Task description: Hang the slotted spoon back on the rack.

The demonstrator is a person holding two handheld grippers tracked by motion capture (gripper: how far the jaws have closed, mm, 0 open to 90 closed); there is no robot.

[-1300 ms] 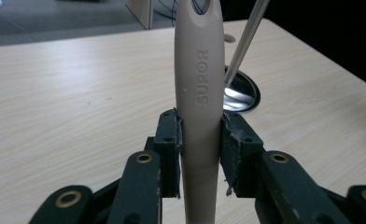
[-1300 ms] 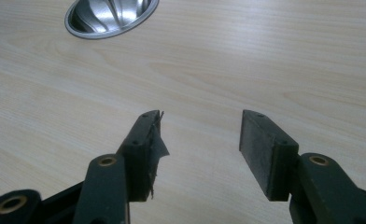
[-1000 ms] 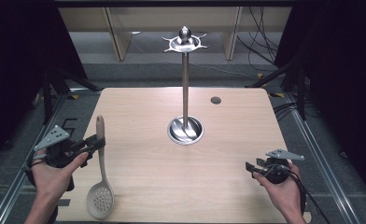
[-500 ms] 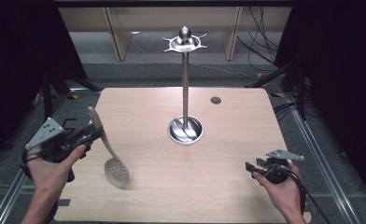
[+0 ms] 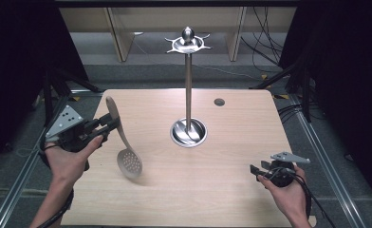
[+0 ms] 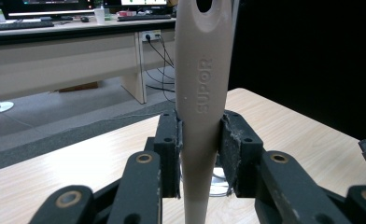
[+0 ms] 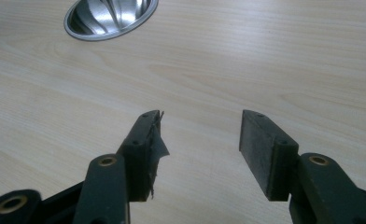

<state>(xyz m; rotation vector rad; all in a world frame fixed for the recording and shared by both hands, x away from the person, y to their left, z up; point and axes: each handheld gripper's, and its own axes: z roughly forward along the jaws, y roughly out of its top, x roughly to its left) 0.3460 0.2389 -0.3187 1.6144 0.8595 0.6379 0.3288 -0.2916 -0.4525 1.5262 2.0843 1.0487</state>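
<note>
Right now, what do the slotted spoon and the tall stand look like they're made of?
The slotted spoon looks like matte beige plastic or silicone, hard to tell which: a smooth moulded handle with raised lettering. The tall stand looks like polished metal, probably stainless steel: its pole and round base mirror the light.

A beige slotted spoon (image 5: 124, 145), marked SUPOR on its handle, hangs tilted above the table at 9 o'clock from the stand, perforated bowl lowest, handle clamped.

The left gripper (image 5: 109, 126), raised near the table's left edge, has its jaws clamped tight. The right gripper (image 5: 258, 171) hovers low near the right front corner, jaws apart.
</note>
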